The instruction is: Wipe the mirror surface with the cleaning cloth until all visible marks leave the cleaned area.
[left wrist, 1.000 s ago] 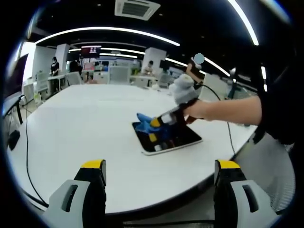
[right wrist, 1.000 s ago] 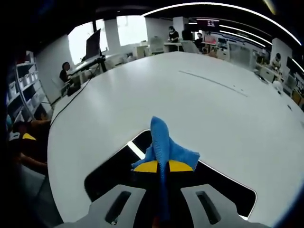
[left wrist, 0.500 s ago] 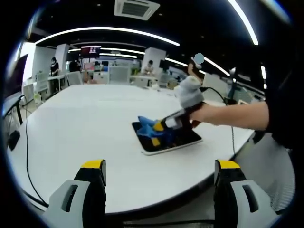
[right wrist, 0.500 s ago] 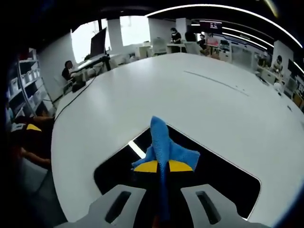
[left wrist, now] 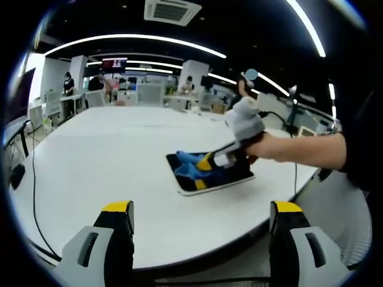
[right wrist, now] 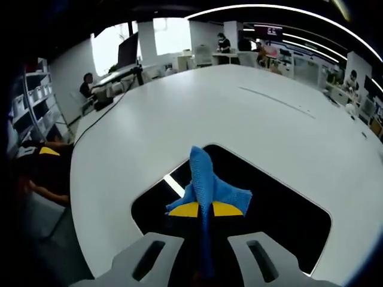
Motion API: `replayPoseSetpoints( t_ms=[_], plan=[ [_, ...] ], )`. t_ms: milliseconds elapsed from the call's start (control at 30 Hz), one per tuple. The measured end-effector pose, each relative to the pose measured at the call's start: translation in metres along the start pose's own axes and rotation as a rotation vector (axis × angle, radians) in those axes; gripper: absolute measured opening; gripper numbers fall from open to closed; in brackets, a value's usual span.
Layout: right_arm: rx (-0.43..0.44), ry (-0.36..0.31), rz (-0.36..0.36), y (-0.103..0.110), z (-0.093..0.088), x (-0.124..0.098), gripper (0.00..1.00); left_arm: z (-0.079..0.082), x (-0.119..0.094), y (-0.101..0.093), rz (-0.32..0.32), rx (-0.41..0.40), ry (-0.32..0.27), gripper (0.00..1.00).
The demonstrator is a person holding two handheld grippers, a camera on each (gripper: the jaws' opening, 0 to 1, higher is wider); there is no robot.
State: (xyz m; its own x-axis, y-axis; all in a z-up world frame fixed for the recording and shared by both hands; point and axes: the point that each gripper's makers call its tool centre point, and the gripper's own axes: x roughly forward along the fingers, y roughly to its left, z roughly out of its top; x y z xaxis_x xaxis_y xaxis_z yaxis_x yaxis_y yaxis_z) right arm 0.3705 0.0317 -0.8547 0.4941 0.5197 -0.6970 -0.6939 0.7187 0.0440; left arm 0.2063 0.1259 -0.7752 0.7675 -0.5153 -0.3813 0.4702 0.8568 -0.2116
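A dark rectangular mirror (left wrist: pixel 236 175) (right wrist: pixel 281 209) with a pale rim lies flat on the big white table (left wrist: pixel 108 155). My right gripper (right wrist: pixel 205 208) is shut on a blue cleaning cloth (right wrist: pixel 203 179), pressing it onto the mirror's glass. In the left gripper view that same gripper (left wrist: pixel 208 162), held by a person's hand, rests with the blue cloth (left wrist: pixel 191 161) on the mirror's left part. My left gripper (left wrist: pixel 200 209) hangs open well short of the mirror, near the table's front edge, with nothing between its yellow-tipped fingers (left wrist: pixel 116 209).
The table (right wrist: pixel 179 107) stretches wide around the mirror. A black cable (left wrist: pixel 33 197) runs along its left side. Desks, chairs and people stand in the office behind. A person's forearm (left wrist: pixel 299 146) reaches in from the right.
My right gripper has slid the cloth across the mirror, toward its near-right part in the left gripper view. More of the mirror now shows in the right gripper view. The left gripper has stayed still.
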Motion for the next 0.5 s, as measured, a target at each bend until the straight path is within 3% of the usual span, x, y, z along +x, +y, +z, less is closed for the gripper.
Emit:
replayPoseSetpoints(
  t_ms=[500],
  plan=[
    [-0.021,0.025,0.031,0.023,-0.013,-0.013,0.00,0.000,0.000,0.000,0.003,-0.001,-0.001,0.94]
  ],
)
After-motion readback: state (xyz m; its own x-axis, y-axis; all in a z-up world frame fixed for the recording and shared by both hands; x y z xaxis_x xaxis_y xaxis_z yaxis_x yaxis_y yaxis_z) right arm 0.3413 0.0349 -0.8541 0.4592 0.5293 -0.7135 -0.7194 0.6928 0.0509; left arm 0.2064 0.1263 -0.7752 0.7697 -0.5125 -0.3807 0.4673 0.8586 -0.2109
